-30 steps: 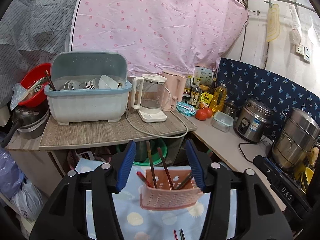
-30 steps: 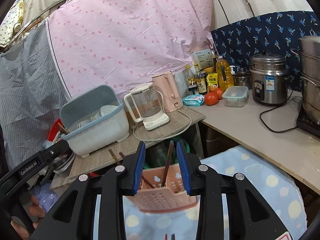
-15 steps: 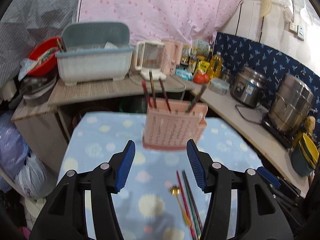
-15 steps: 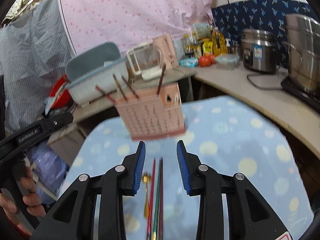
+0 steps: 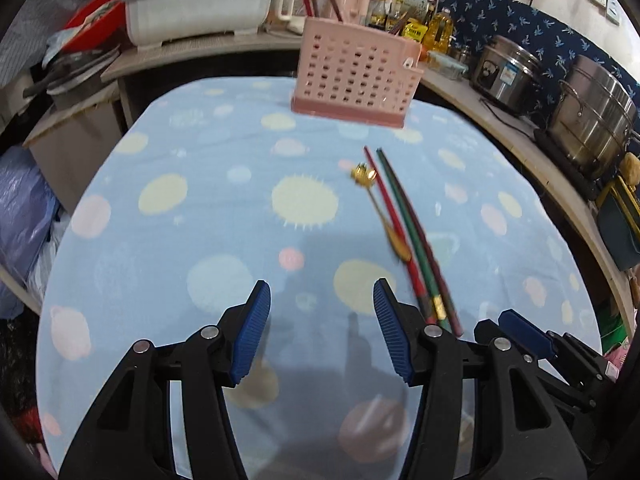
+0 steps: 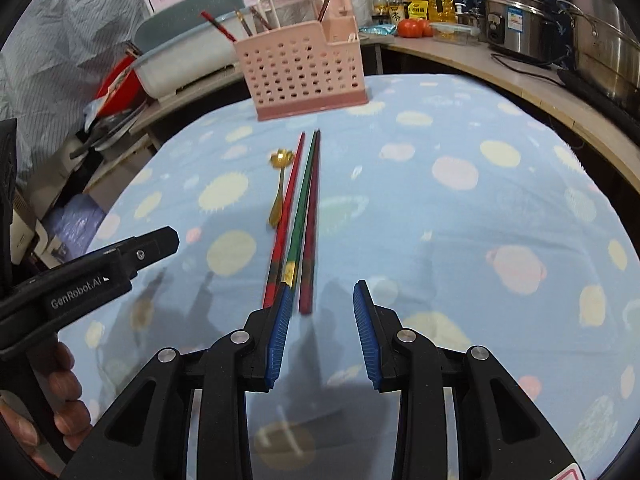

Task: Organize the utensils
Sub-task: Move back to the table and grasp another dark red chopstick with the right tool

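- Both jaws spread, nothing between them: left gripper (image 5: 322, 300) wider, right gripper (image 6: 318, 304) narrower, both over the blue spotted cloth (image 5: 180, 220).
- Landmark: pink basket (image 6: 302, 70) at the cloth's far edge, a few chopsticks already standing in it.
- Loose utensils lie on the cloth just on my side of the basket: red chopstick (image 6: 286, 208), green chopstick (image 6: 302, 200), dark red chopstick (image 6: 312, 216) side by side, gold spoon (image 6: 278, 184) touching the red one's left.
- Long axes run from the basket toward my right gripper; butt ends sit just ahead of its left pad.
- I judge the right gripper nearer and better lined up; from the left gripper the bundle lies off to the right.
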Demonstrator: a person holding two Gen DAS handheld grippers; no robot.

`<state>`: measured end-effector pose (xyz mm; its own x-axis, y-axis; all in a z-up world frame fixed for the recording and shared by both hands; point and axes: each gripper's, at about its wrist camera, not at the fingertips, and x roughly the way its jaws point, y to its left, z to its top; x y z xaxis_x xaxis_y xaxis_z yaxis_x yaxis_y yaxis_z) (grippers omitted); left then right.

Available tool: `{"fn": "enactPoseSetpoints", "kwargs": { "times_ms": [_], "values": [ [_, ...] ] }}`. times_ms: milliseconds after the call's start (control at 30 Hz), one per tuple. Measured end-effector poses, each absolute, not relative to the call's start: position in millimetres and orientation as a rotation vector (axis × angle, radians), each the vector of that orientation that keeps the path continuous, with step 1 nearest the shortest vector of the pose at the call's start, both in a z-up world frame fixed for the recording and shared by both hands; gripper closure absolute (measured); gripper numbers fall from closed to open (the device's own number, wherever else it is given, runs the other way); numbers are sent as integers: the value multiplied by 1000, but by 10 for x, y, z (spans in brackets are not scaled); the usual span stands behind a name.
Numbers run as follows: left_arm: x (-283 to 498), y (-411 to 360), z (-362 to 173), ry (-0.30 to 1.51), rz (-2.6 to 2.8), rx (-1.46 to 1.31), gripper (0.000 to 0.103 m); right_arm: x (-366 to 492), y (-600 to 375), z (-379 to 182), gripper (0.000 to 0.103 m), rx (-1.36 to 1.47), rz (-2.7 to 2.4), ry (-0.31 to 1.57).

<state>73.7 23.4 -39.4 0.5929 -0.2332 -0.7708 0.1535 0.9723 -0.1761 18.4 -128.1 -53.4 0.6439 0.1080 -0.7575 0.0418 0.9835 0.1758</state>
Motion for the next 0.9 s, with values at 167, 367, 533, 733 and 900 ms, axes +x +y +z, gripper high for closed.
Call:
{"fn": "enactPoseSetpoints", "kwargs": {
  "times_ms": [167,367,533,733,900],
  "values": [
    [637,248,-553,925,-213,-87,52,167,-1230,-681,73,165,37,894],
    [622,209,-635,932,-212,-68,52,208,-1198,-718,76,130,20,889],
    [615,191,-663,922,-214,-56,52,305,-1214,-717,80,131,15,889],
    [628,181,-671,918,-217,-50,52,460,-1193,-718,83,134,16,896],
    [633,166,-666,921,-220,-48,52,539,-1217,-727,96,144,5,902]
  ]
}}
